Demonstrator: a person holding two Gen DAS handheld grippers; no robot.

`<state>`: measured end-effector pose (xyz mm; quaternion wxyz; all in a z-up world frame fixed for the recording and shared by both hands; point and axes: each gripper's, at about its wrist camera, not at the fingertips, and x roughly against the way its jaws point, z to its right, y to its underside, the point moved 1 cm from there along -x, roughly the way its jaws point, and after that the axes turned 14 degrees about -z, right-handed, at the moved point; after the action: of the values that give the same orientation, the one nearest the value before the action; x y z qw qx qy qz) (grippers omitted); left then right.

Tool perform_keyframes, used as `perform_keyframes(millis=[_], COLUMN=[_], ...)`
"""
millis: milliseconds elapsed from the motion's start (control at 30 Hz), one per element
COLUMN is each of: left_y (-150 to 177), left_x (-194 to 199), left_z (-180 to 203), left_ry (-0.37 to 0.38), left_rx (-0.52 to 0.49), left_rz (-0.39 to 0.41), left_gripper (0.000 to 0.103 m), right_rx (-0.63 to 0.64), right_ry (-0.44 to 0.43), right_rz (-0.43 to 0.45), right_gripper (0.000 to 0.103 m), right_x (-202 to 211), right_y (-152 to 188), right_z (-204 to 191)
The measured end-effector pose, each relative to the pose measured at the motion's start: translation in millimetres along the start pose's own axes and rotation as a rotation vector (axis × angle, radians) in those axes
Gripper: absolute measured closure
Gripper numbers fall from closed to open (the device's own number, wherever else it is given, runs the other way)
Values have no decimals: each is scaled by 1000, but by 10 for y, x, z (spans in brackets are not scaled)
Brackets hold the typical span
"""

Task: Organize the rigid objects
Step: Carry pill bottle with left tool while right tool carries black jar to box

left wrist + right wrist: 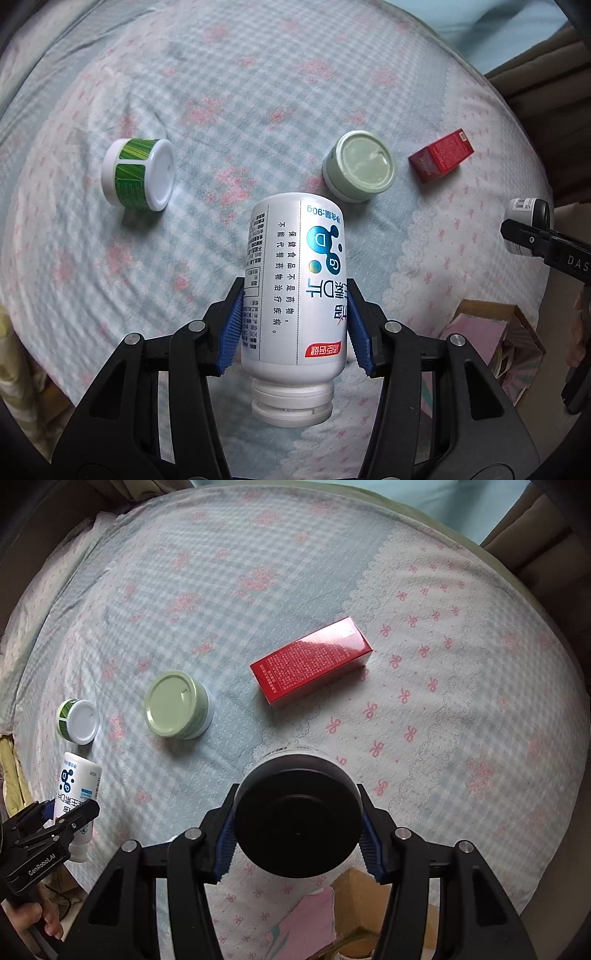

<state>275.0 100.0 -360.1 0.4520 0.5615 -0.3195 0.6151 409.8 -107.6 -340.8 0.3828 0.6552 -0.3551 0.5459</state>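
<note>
Left claw (295,325) clamped on white bottle (293,288), cap toward camera, long axis along fingers; right claw (297,825) clamped on black-lidded jar (298,812), lid toward camera.

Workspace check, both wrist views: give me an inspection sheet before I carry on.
Surface: bed sheet, checked blue with pink bows, lightly wrinkled.
Job's things: red box lying flat; pale green jar upright beside it; green-labelled white jar on its side, apart from the others.
Clutter: cardboard box with pink contents below the bed edge.
Grippers: left gripper shut on a white supplement bottle, cap toward the camera; right gripper shut on a black-lidded jar. Both are held above the sheet.
Cables: a thin dark cord by the person's hand, unclear.
Surroundings: beige curtain or upholstery at the far right.
</note>
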Motion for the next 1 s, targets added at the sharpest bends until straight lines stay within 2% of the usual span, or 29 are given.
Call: perform_keyframes(millis=[133,300,500,800,1000], left_y=[243,617,1038,1512,1705], left_x=[430,904,1231,1007,606], left_z=[151,557,1152,2154,2758], left_ry=[2,-16,-4,31,54], left_rx=[-82,-223,-389,-578,-663], left_rz=[53,121,168,134,60], left_gripper=[56,56,56,56,56], right_rx=[-41,-101,-141,-313,-410], right_ry=[-43,-124,-76,-64,-78], right_rz=[67,145,222,208,174], right_gripper=[51,51,51,51,51], right_x=[357,833,1218,1031,742], right_y=[338,948,1748,2760,3167], right_z=[29,208,554,1324,1718])
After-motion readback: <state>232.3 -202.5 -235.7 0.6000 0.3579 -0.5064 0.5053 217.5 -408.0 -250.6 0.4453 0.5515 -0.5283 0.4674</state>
